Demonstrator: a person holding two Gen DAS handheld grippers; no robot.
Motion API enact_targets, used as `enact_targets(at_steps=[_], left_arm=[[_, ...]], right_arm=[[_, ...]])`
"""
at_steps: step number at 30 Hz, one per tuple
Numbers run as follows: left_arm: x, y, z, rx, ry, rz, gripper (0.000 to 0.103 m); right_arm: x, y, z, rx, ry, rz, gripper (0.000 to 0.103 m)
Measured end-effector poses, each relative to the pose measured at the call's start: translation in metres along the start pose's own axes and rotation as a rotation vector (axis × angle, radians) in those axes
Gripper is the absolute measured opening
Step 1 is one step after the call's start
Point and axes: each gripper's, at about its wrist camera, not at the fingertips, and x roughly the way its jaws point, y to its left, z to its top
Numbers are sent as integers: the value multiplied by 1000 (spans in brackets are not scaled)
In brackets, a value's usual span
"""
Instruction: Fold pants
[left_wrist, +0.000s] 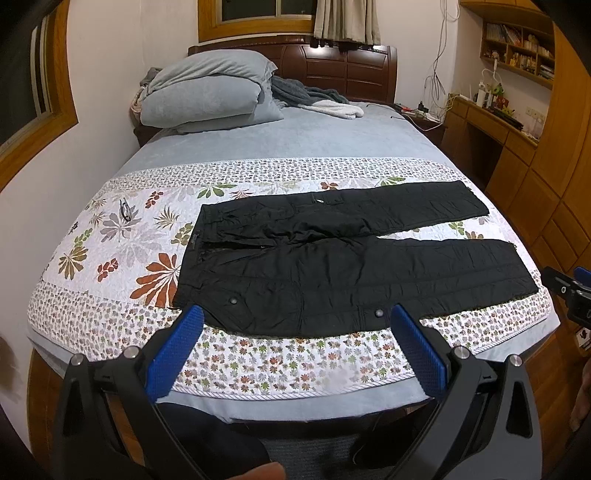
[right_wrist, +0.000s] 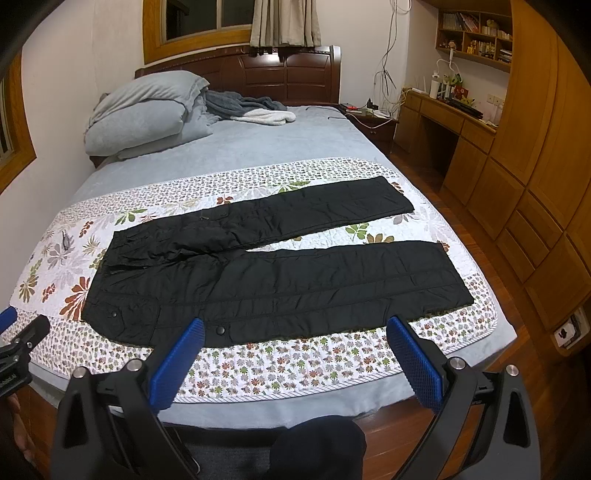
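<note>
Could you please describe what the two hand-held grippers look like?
Each hand-held gripper, left and right, has a matte black angular frame with silver round fasteners at the joints, and two flat fingers faced with blue, finely dimpled pads. No cables show.

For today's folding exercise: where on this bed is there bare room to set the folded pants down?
Free: quilt strip before the pants, and grey sheet between quilt and pillows. Crowded: headboard end; glasses left of the waistband.
</note>
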Motion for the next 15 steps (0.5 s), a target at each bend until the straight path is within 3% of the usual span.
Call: enact_targets(at_steps=[8,15], left_arm=[[0,1,0,-4,-1,-9,101],[6,18,0,-53,12,-91,101]], right_arm=[[-3,0,1,-6,-10,-8,100],[-7,-12,3,7,-71,26,100]])
